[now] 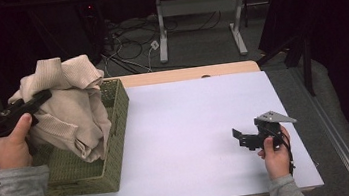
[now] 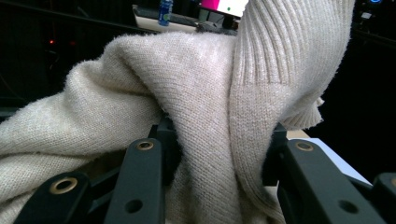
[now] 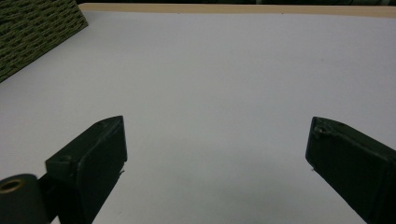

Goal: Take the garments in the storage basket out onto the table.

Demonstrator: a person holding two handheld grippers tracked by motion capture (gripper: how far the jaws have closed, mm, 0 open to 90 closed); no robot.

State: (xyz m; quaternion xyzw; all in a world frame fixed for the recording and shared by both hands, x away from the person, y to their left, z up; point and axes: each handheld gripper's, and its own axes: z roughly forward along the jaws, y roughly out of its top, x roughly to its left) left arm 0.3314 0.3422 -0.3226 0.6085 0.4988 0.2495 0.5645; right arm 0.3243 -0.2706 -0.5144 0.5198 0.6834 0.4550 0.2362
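High view: left gripper (image 1: 44, 96) holds the beige sweater (image 1: 70, 108) above the green basket (image 1: 116, 130), apparently to lift it out.
Left gripper view: jaws pinching a sweater fold.
Right gripper view: right gripper (image 3: 217, 163) jaws spread, idle over the worktop (image 3: 210, 70), away from the basket.

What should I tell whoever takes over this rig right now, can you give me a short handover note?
Left gripper: shut on the beige sweater, holding it bunched above the green woven basket.
Right gripper: open, holding nothing, low over the white table at the right.
Done: sweater gripped and mostly raised; its lower folds hang inside the basket.
Left: bring the sweater fully clear; probably set it on the bare table, where the right gripper can help.
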